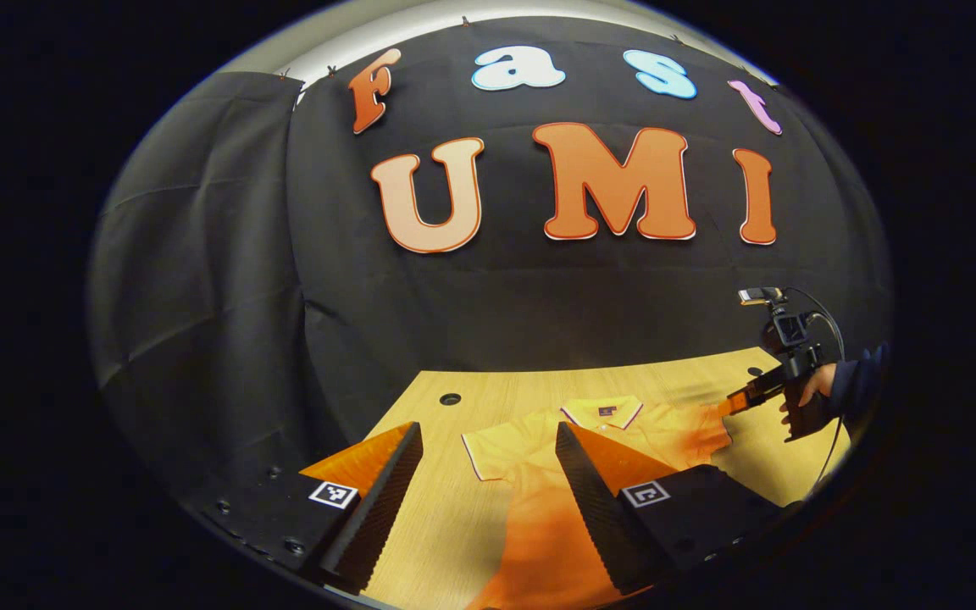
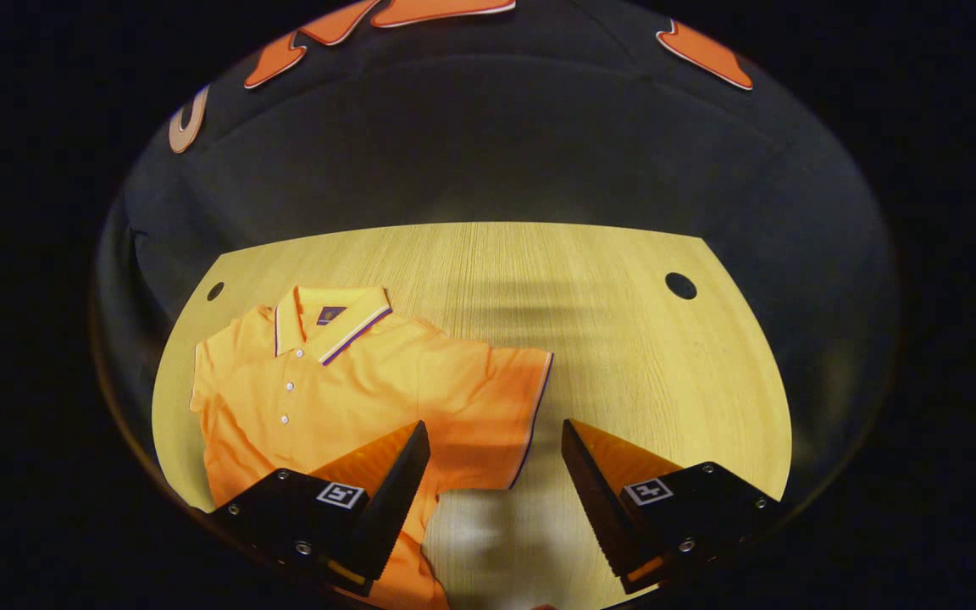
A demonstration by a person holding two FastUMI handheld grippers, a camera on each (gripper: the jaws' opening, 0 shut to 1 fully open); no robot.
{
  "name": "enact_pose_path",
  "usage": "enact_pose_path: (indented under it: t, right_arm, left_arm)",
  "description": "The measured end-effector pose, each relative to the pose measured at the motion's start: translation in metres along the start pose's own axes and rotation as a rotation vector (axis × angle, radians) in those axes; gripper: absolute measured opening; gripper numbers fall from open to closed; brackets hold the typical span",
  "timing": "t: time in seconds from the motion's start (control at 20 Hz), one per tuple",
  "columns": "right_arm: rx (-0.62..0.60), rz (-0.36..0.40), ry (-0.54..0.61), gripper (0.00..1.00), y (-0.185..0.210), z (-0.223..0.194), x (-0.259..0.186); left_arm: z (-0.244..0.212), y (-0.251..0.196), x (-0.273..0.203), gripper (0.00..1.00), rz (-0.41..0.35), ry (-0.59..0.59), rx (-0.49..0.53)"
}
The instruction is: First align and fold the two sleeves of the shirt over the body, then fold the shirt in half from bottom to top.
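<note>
An orange polo shirt (image 2: pixel 327 398) lies flat on the wooden table (image 2: pixel 623 339), collar (image 2: pixel 331 318) toward the back wall and button side up. One short sleeve (image 2: pixel 496 407) is spread out to the side. My right gripper (image 2: pixel 495 440) is open just above it, the sleeve's hem lying between the fingers. In the left gripper view the shirt (image 1: pixel 530 457) stretches across the table. My left gripper (image 1: pixel 488 432) stands open over the near sleeve (image 1: pixel 492 457). Farther off, the right gripper (image 1: pixel 734 402), held by a hand (image 1: pixel 810 390), hovers at the far sleeve.
The table has round cable holes (image 2: pixel 680 285) (image 2: pixel 215 291) near its back corners, and one hole (image 1: pixel 450 398) shows in the left gripper view. Black cloth closes off the back and sides. Bare wood lies to the right of the shirt (image 2: pixel 666 381).
</note>
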State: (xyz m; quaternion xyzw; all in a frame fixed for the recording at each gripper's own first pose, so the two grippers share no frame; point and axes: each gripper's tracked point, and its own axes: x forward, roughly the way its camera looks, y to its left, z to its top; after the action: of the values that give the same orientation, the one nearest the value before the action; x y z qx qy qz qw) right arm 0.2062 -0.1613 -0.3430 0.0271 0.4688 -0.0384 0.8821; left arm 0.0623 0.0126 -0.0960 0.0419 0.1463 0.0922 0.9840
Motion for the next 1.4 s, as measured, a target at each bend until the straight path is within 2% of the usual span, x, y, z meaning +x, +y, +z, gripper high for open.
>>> enact_pose_path:
  t: [0.35, 0.55, 0.7, 0.8, 0.9, 0.95, 1.05, 1.1, 1.2, 1.3, 1.35, 1.4]
  right_arm:
    - [-0.002, 0.034, 0.182, 0.89, -0.011, -0.013, 0.046]
    - [0.008, 0.027, 0.261, 0.83, -0.017, -0.017, 0.065]
    - [0.034, 0.029, 0.326, 0.82, -0.017, -0.027, 0.075]
    - [0.002, 0.008, 0.335, 0.82, -0.020, -0.026, 0.081]
    - [-0.008, -0.009, 0.366, 0.70, -0.020, -0.025, 0.080]
    - [-0.011, -0.005, 0.369, 0.69, -0.017, -0.024, 0.079]
    - [-0.025, 0.005, 0.359, 0.58, -0.016, -0.022, 0.081]
    - [-0.007, 0.008, 0.358, 0.40, -0.016, -0.020, 0.082]
    - [0.022, 0.027, 0.372, 0.19, -0.016, -0.020, 0.082]
    - [0.072, 0.057, 0.393, 0.18, -0.010, -0.017, 0.074]
    - [0.075, 0.070, 0.378, 0.08, -0.005, -0.017, 0.079]
    - [0.060, 0.094, 0.375, 0.03, 0.000, -0.015, 0.075]
  left_arm:
    - [-0.011, -0.006, -0.003, 0.98, 0.009, 0.060, 0.008]
    - [-0.015, -0.004, -0.003, 0.98, 0.029, 0.083, -0.004]
    - [-0.021, -0.002, -0.003, 0.98, 0.047, 0.090, -0.008]
    - [-0.022, -0.001, -0.003, 0.98, 0.061, 0.098, -0.014]
    - [-0.021, -0.002, -0.004, 0.98, 0.068, 0.104, -0.020]
    - [-0.023, -0.002, -0.003, 0.98, 0.070, 0.107, -0.020]
    - [-0.025, -0.002, -0.004, 0.98, 0.067, 0.113, -0.018]
    - [-0.024, -0.002, -0.004, 0.98, 0.062, 0.113, -0.019]
    - [-0.022, -0.003, -0.006, 0.97, 0.054, 0.114, -0.019]
    - [-0.022, -0.004, -0.007, 0.98, 0.049, 0.115, -0.014]
    - [-0.022, -0.004, -0.006, 0.98, 0.049, 0.116, -0.012]
    - [-0.023, -0.003, -0.006, 0.98, 0.051, 0.118, -0.013]
